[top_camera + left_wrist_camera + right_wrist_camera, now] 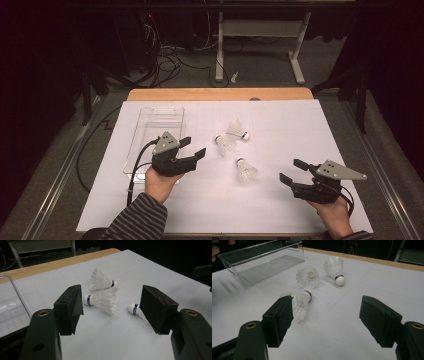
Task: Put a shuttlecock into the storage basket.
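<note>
Though feathery, white shuttlecocks (239,150), blue-banded.

The right tool (111,311) hides the nearest shuttlecock's (133,308) feathers (cork showing); the clear box (11,307) is cut off at the left edge.

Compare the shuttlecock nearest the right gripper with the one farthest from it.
The near shuttlecock lies alone, toward the right gripper; the far shuttlecock lies close by a third one. The near one's cork points away from the person; the far one's points right. Both are white with a blue band, lying on their sides.
</note>
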A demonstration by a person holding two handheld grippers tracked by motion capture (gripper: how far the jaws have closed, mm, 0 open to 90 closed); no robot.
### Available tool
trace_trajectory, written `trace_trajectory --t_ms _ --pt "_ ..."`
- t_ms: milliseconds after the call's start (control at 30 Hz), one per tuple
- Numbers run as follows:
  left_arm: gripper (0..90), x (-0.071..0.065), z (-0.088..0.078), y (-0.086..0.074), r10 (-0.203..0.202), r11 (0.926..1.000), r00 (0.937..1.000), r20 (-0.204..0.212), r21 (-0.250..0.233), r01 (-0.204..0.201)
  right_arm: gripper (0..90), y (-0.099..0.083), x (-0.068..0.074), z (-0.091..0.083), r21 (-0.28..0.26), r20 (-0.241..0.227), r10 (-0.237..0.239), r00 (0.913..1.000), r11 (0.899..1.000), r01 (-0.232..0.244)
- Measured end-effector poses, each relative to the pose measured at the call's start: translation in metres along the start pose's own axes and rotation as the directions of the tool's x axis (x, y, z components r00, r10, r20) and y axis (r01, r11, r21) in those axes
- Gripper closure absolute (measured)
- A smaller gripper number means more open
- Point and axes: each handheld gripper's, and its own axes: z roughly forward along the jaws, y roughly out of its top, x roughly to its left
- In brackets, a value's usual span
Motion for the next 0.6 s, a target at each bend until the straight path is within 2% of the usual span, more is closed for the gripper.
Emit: trace_trajectory --t_ms 600 --pt "35.8 -0.012 0.033 -0.006 0.007 0.9998 0.9998 0.019 0.018 -0.007 27.7 0.000 0.001 -0.001 -0.006 -0.006 -0.002 1.0000 1.000 0.002"
